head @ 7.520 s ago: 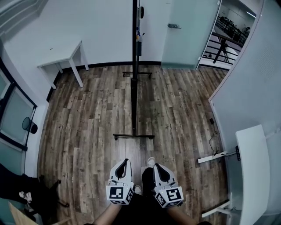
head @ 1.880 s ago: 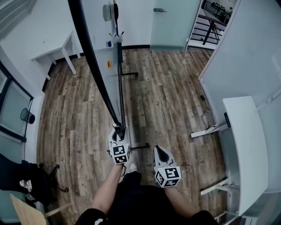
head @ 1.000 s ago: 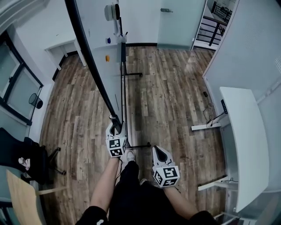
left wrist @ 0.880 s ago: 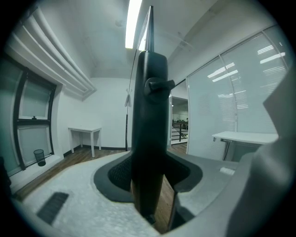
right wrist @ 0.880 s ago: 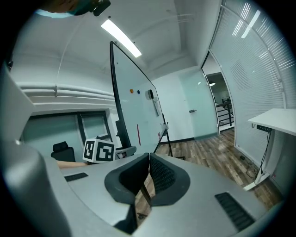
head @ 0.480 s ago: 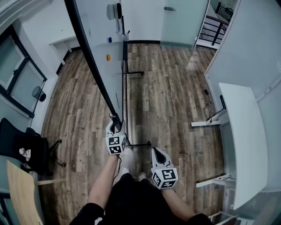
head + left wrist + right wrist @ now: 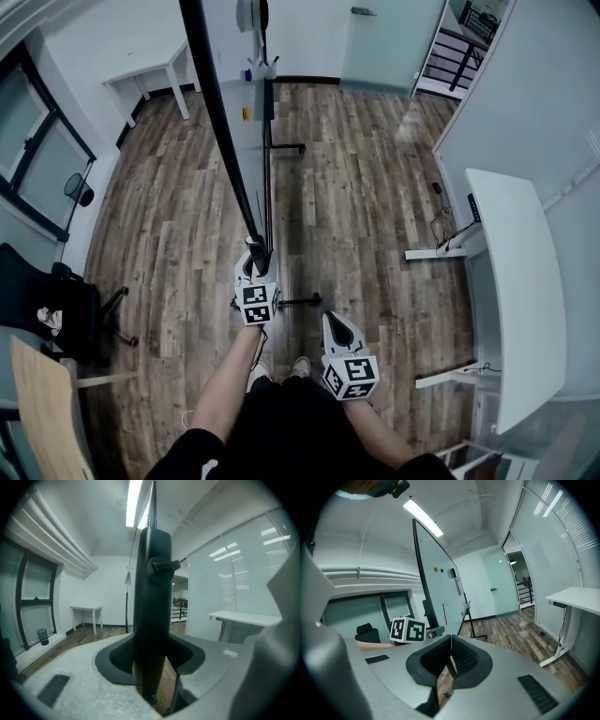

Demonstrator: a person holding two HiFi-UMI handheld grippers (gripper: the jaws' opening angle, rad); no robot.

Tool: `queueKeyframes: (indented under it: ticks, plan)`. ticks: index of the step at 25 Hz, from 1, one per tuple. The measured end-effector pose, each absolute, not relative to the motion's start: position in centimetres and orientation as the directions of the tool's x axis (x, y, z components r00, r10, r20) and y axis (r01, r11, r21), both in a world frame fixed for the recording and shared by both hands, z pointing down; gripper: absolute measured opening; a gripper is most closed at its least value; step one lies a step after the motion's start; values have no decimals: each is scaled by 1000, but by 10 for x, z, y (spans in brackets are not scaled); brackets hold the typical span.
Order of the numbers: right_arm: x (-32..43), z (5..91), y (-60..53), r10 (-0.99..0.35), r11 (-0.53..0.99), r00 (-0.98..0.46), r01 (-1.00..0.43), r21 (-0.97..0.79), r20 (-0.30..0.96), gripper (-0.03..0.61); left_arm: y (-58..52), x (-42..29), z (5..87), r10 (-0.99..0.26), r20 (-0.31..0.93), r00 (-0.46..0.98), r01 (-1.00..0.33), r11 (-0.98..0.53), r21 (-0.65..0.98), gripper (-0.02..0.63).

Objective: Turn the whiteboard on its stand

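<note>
While the whiteboard frame (image 7: 217, 122) is clamped in the left tongs (image 7: 254, 267), it should be swung steadily about its stand (image 7: 268, 187) (right tongs (image 7: 335, 326) pressed together, empty).

We look down on a wood-plank floor (image 7: 366, 187). On it stand the whiteboard stand (image 7: 267, 169) on its black crossbar feet, a small white table (image 7: 150, 64) by the far wall, a long white desk (image 7: 520, 281) at right, and a black office chair (image 7: 56, 309) and dark wastebasket (image 7: 80, 190) at left.
</note>
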State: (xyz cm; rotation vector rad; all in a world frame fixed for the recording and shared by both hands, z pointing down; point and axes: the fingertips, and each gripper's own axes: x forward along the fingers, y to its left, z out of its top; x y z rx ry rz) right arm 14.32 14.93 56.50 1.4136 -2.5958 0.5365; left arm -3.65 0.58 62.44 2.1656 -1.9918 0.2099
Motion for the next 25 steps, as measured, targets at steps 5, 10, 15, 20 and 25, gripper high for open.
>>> queueKeyframes:
  ticks: [5,10,15,20,25]
  plan:
    - [141,563,155,-797,476,-527,-849,-231,294,15,28,-28,623,-967,239,89,-996,-80,48,192]
    - [143,565,160,-807,459,-509,-860,-223,301,14,57,-13,629,-965,245,91,-996,-83,41,192]
    - [146,564,162,-814,447,-497,-866,-223,301,14,76,-2,629,-963,248,107,-994,-102,36,192]
    - [144,565,161,-812,447,-497,-867,-222,307,15,81,3,628,-958,256,125,-992,-119,39,192]
    - [135,563,161,-808,457,-505,-862,-218,303,15,90,3,629,-943,275,188,-982,-180,57,207]
